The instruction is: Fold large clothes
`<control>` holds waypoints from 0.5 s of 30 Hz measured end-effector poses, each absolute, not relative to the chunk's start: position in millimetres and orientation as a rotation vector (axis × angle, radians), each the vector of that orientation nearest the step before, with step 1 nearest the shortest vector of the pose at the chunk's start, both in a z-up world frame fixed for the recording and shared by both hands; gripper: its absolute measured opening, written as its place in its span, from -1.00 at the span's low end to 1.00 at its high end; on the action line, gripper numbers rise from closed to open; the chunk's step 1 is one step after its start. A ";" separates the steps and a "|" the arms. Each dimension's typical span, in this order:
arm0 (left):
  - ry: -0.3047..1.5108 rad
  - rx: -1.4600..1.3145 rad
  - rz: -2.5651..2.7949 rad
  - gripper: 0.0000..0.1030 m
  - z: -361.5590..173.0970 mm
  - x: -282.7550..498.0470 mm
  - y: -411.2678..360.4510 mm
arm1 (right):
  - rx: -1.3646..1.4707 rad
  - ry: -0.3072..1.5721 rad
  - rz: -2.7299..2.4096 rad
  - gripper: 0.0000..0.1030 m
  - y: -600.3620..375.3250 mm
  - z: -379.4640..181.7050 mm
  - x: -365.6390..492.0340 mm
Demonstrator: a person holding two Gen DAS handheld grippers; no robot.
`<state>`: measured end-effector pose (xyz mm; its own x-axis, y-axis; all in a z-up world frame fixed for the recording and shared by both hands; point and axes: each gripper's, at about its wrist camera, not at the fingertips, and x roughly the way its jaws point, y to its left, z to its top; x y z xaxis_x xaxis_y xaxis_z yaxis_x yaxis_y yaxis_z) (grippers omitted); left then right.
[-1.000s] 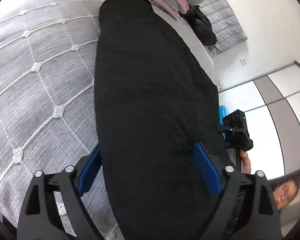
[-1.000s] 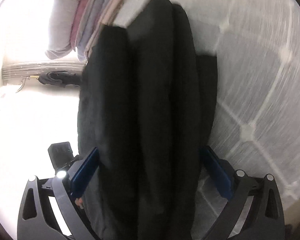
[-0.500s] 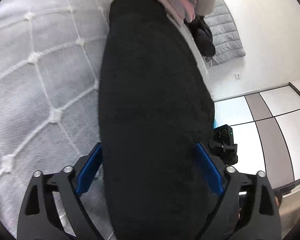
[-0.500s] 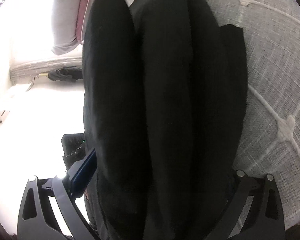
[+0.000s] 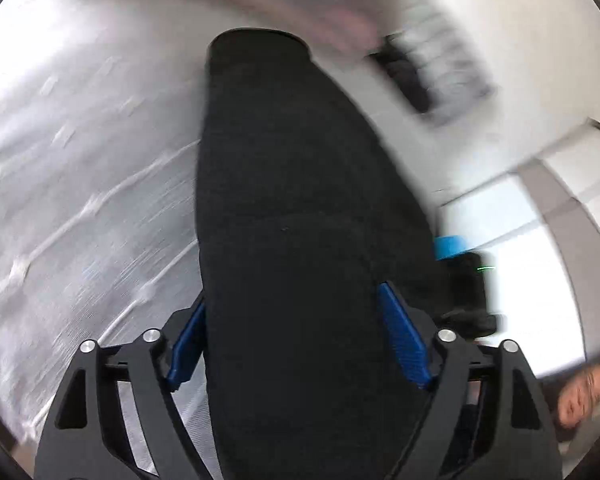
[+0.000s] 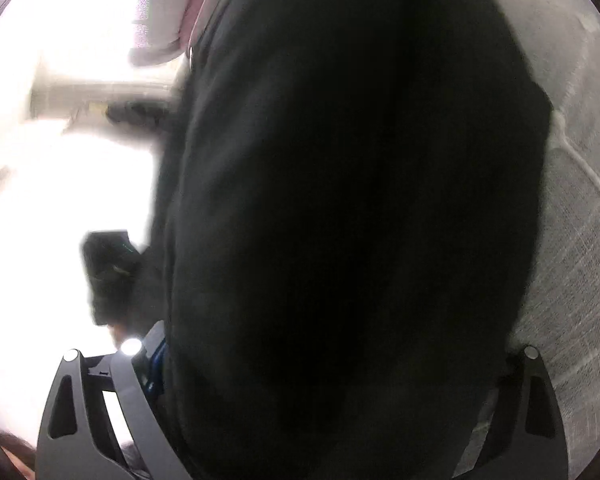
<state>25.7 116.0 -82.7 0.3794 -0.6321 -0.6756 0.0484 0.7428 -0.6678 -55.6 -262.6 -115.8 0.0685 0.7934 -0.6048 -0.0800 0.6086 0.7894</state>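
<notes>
So the black garment (image 5: 300, 240) was bundled up into a long thick roll, lying on the grey quilted bed cover (image 5: 79, 200) and stretching away toward the stack of folded clothes (image 5: 300, 12) at the far end of the bed. The left hand-held gripper (image 5: 295, 344) straddled the near end of the roll, both blue pads (image 5: 404, 344) hard against its sides, so it was clamped on the garment, and its jaws had just been closing in a bit on the roll between them. From the right wrist view the same black garment (image 6: 340, 220) filled nearly everything. The right hand-held gripper (image 6: 332, 360) had the fabric wedged between its jaws too, which had also just been narrowing. Its pads were mostly buried in cloth, so gripping looked right. Both views were pretty motion-blurred.
</notes>
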 end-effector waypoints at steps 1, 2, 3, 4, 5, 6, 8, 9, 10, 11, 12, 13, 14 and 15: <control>1.122 -0.646 -0.473 0.53 -87.5 26.4 121.6 | 0.700 1.319 0.706 0.76 -270.4 -110.8 -53.4; 1.115 -0.670 -0.486 0.53 -85.9 24.7 125.5 | 0.722 1.300 0.680 0.76 -273.8 -109.8 -53.2; 1.080 -0.689 -0.491 0.53 -79.2 21.6 132.0 | 0.767 1.273 0.644 0.76 -284.3 -107.7 -52.1; 1.039 -0.690 -0.485 0.53 -72.7 17.8 136.2 | 0.770 1.236 0.578 0.76 -294.2 -102.6 -52.1; 0.971 -0.686 -0.478 0.53 -60.1 11.7 144.7 | 0.711 1.186 0.513 0.76 -297.7 -91.1 -53.4; 0.917 -0.704 -0.474 0.53 -52.1 7.3 152.1 | 0.660 1.129 0.484 0.76 -296.9 -78.5 -55.7; 0.814 -0.761 -0.470 0.53 -39.7 2.8 165.7 | 0.571 0.958 0.527 0.76 -285.7 -40.9 -64.9; 0.801 -0.768 -0.466 0.54 -37.3 4.5 167.1 | 0.536 0.859 0.611 0.76 -273.3 -18.1 -71.7; 0.802 -0.772 -0.460 0.54 -35.9 8.7 166.7 | 0.506 0.801 0.671 0.77 -260.3 -2.5 -76.2; 0.817 -0.784 -0.455 0.54 -40.0 12.5 163.7 | 0.482 0.781 0.738 0.78 -241.8 7.9 -76.5; 0.848 -0.792 -0.463 0.54 -45.9 17.2 158.2 | 0.488 0.800 0.786 0.78 -226.5 8.4 -74.5; 0.889 -0.798 -0.476 0.54 -53.1 22.3 149.2 | 0.509 0.837 0.830 0.78 -212.7 1.8 -67.5; 0.911 -0.795 -0.481 0.54 -55.3 25.5 138.9 | 0.519 0.883 0.830 0.78 -209.3 -9.0 -57.6; 0.924 -0.783 -0.483 0.54 -56.3 30.1 136.2 | 0.506 0.990 0.768 0.78 -200.4 -30.3 -45.4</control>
